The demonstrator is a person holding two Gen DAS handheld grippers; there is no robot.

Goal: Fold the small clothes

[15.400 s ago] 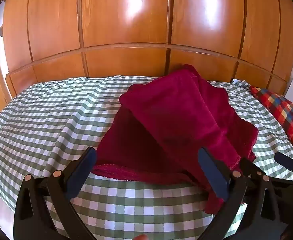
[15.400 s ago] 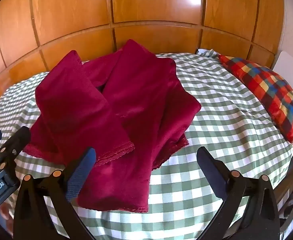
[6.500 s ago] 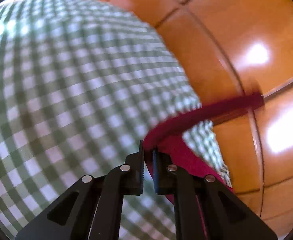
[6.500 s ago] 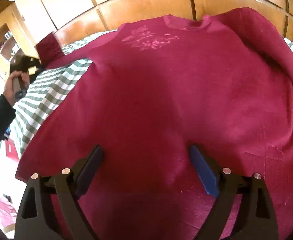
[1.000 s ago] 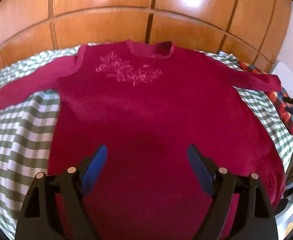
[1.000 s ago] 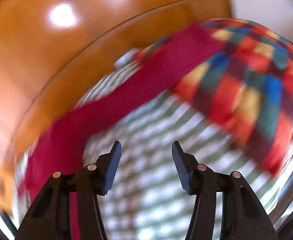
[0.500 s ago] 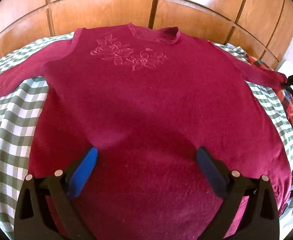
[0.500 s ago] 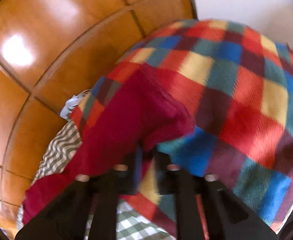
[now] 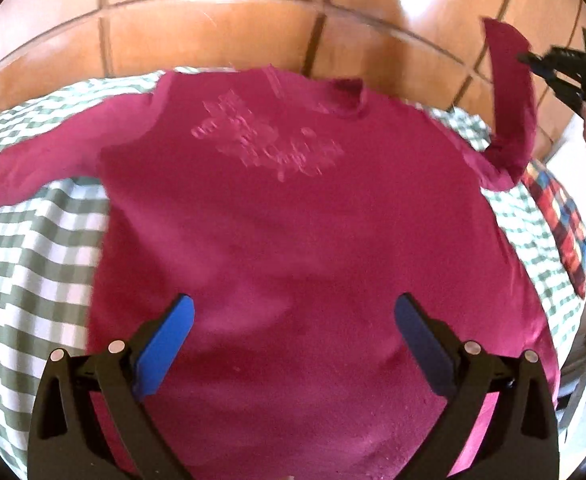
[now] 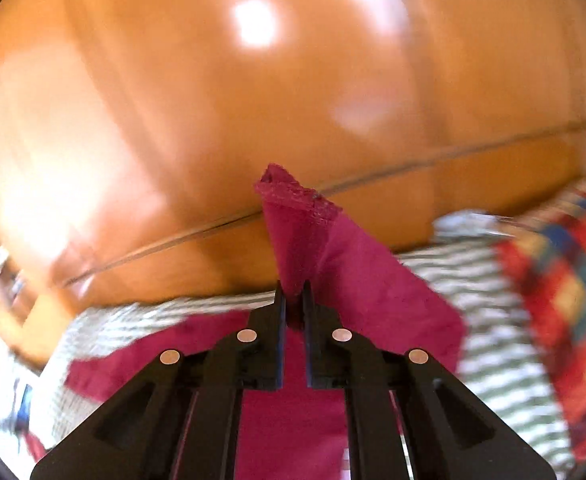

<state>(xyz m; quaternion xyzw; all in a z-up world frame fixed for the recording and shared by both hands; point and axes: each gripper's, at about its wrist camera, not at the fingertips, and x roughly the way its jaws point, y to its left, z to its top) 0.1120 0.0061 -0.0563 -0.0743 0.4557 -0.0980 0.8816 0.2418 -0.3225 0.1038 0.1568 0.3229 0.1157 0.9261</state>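
The crimson sweater (image 9: 293, 240) is lying flat on the checked bedspread (image 9: 33, 260). The right gripper (image 10: 293, 300) is pinching its cuff (image 10: 293, 208), lifting the limp, light sleeve at two o'clock; the left gripper (image 9: 293, 320) is hovering wide apart.

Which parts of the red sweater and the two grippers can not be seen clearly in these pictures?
- Sweater hem: left wrist view, cut off by the bottom edge.
- Sleeve grip point: right wrist view, hidden between the right hand-held gripper fingers.
- Bed cover: right wrist view, motion-blurred.
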